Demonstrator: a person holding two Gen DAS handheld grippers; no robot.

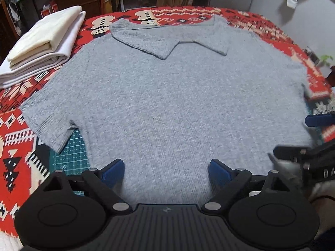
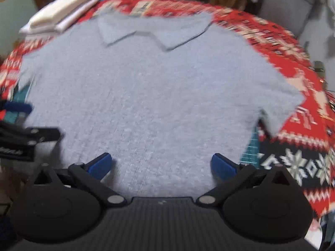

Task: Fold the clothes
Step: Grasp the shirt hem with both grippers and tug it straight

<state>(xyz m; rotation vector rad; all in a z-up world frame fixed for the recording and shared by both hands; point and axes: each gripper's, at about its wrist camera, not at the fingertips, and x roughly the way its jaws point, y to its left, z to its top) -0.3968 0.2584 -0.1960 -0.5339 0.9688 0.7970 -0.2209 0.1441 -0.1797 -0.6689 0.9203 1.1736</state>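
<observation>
1. The patterned red blanket [image 1: 259,27] covers the whole work surface; we see its far edge curve away, and its near part is cut off by the gripper bodies in both views.
2. The grey collared shirt [image 1: 167,104] lies spread flat across the middle of the blanket, collar at the far side, short sleeves out to either side. Its bottom hem is hidden under the grippers.
3. Behind the surface we make out dark shelving and a grey wall, but the clutter there is too small to identify. The right wrist view is blurred throughout.
4. A stack of folded white cloths [image 1: 41,46] sits at the far left corner, just beside the shirt's shoulder.
5. A green gridded cutting mat [image 1: 71,148] peeks out below the left sleeve, mostly covered by the shirt.
6. The left gripper [image 1: 166,170] hangs over the shirt's lower part, jaws spread wide, grasping nothing.
7. The right gripper [image 2: 161,164] hangs likewise, jaws spread apart and empty; in the left view only its blurred edge shows.
</observation>
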